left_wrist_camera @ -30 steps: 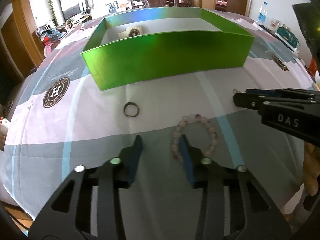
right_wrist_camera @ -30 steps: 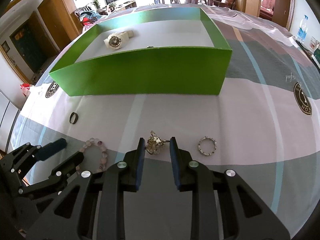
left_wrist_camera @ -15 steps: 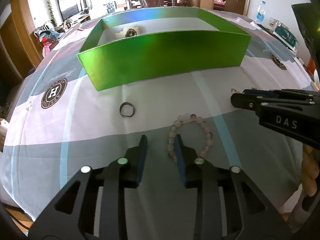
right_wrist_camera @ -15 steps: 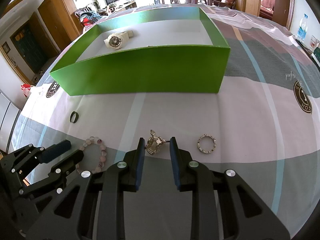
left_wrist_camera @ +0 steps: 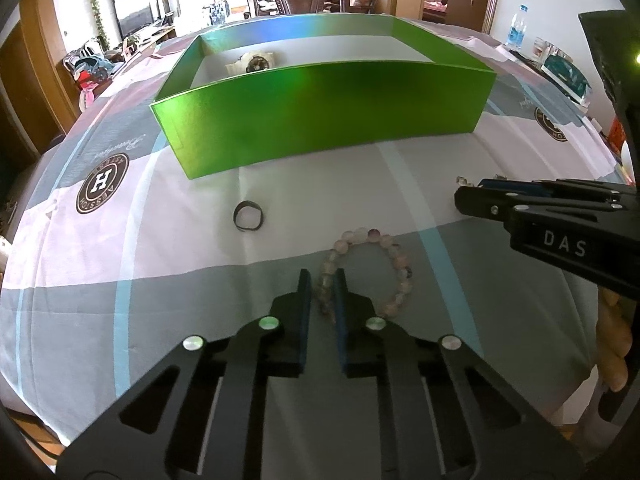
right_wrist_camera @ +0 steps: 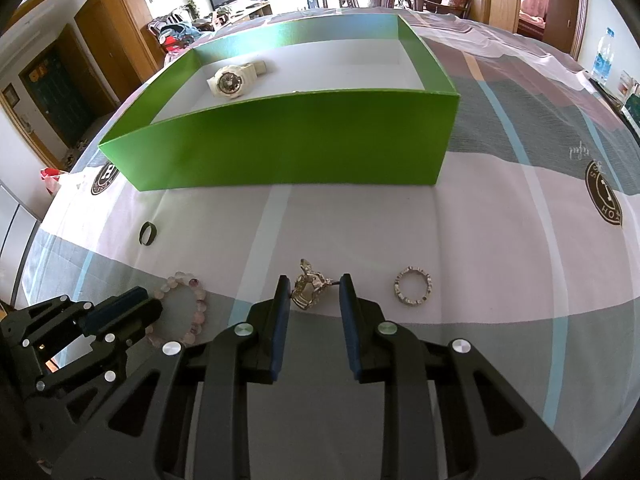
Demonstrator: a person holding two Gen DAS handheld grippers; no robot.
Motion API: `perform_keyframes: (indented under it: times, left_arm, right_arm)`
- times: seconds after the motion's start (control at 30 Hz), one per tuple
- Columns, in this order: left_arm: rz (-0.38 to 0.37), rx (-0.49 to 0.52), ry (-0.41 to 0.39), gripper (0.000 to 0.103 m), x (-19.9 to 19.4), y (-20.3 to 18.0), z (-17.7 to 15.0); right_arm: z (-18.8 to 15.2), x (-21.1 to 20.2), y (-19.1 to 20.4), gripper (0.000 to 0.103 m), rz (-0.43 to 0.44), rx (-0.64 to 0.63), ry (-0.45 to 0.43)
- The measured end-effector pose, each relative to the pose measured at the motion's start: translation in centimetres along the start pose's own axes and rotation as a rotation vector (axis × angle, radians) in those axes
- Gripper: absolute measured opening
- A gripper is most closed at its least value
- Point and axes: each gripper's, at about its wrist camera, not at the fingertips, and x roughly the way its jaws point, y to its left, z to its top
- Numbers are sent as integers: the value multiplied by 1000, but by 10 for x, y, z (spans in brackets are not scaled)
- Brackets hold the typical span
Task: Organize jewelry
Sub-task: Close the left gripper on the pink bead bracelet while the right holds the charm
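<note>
At lower centre, the left gripper (left_wrist_camera: 321,280) was clamped on the bead bracelet (left_wrist_camera: 366,270), while the right gripper (right_wrist_camera: 314,294) stood apart around the gold brooch (right_wrist_camera: 309,289).

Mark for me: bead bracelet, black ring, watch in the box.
bead bracelet (left_wrist_camera: 394,246), left wrist view, on the far right arc of beads.
black ring (left_wrist_camera: 249,217), left wrist view, on its band.
watch (right_wrist_camera: 229,79), right wrist view, on the dial.
</note>
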Motion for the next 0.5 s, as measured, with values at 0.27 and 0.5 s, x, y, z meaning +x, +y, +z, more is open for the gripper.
perform_keyframes:
  times: [0.27,0.5]
  left_arm:
    - [1,1,0,9,-1,1,-1]
    - [-1,-2,-1,9,-2,1,-1]
  right_arm:
    - [-3,1,0,25,2,2,9]
    - [-4,0,1,25,-3,3,6]
